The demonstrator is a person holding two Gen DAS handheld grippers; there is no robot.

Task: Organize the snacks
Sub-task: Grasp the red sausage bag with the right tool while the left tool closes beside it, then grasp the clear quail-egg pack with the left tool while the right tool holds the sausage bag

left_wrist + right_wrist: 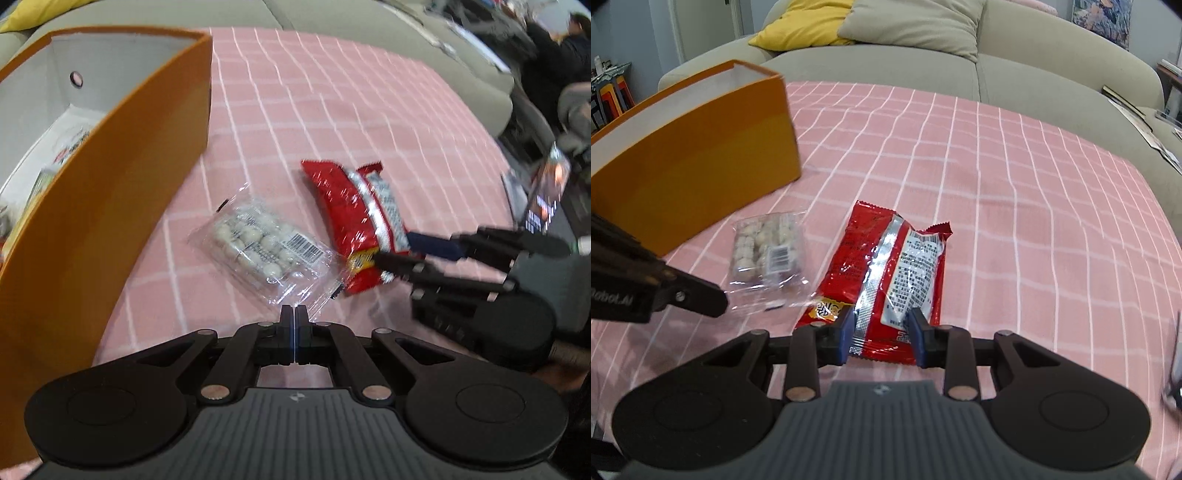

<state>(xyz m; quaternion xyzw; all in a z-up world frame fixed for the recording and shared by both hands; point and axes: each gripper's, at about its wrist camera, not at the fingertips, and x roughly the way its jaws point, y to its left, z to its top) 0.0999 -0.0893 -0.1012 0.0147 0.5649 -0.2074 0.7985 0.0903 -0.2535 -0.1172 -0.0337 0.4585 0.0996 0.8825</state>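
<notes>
Left gripper (294, 317): black linkage arms, silver pivot pins, ribbed grey body with small diamond logo, two round black discs either side. Right gripper (881, 326): same build, fingers (845, 334) faced with blue pads. White lettering "Robot.AI" showed on the left unit's side.

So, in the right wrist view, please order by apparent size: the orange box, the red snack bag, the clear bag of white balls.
1. orange box, clearly largest
2. red snack bag
3. clear bag of white balls, smallest
</notes>
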